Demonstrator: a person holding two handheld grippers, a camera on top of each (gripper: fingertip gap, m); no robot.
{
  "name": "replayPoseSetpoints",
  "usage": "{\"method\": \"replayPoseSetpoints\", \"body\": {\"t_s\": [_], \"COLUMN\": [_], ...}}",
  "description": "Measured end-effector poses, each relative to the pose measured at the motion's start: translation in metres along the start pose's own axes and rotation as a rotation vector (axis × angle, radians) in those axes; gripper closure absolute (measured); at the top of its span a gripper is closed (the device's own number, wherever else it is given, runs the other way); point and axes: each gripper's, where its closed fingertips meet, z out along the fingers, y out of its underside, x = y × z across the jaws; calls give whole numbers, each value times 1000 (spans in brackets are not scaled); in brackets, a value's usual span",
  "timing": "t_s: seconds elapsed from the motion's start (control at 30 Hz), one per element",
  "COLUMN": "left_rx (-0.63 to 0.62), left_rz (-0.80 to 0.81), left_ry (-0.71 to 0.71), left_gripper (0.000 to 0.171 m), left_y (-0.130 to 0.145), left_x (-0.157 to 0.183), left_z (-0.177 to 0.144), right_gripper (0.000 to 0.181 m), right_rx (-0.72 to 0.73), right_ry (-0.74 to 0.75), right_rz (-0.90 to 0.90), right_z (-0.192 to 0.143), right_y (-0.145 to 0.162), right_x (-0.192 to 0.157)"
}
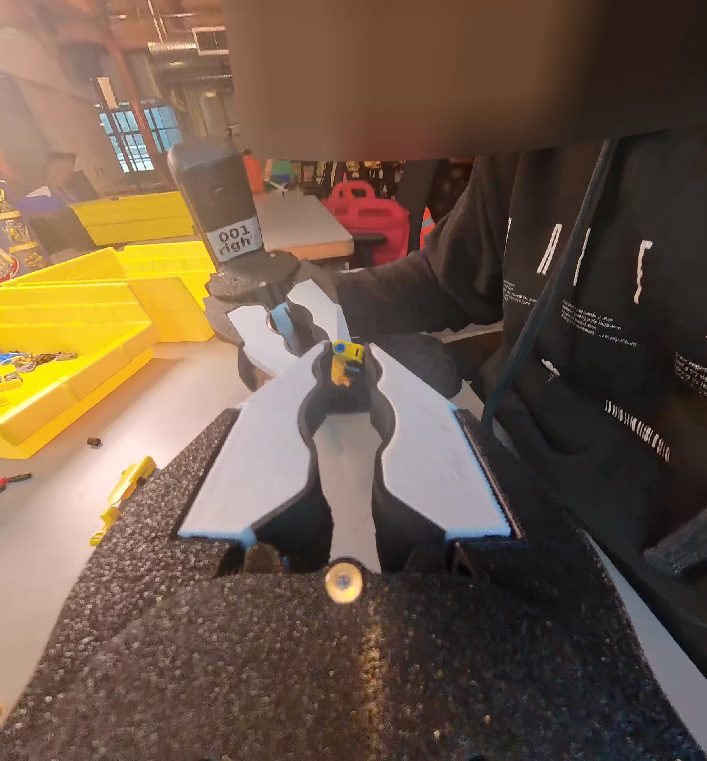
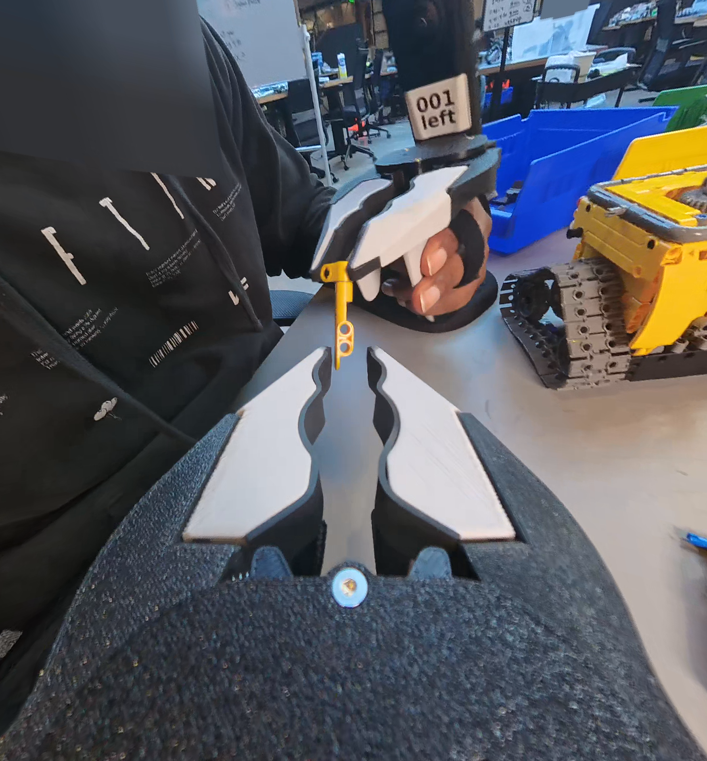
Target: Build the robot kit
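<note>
Left gripper (image 2: pixel 343 271) fingers clench a yellow pin piece (image 2: pixel 342 317); right gripper (image 2: pixel 347 354), fingers released, waits at its six o'clock.

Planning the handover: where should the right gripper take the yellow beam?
Take the beam by its free lower end with the two holes, from below. It hangs upright from the left gripper, shut on its top; the right gripper sits open just under it.
</note>
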Motion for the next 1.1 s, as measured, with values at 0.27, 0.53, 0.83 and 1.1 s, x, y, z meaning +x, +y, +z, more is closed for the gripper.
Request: {"method": "replayPoseSetpoints", "body": {"t_s": [0.27,0.53,0.83,1.1], "left_rx": [46,12,-115,-194], "left_rz": [-41,-228,-45,223], "left_ry": [-9,-113,-169,-202], "left_gripper": [157,150,165,165], "left_y": [-4,6,17,19], "left_x": [-7,-34,-33,-23], "left_z": [-5,-15,-15,-13], "right_gripper": [173,174,174,175], "right_rx": [133,2,-55,45], "right_ry": [0,329,384,204], "right_rz": [70,-129,-241,-1], "right_z": [0,-14,-7,-2], "right_y": [-22,-18,-16,-18], "right_x": [1,34,32,19]}}
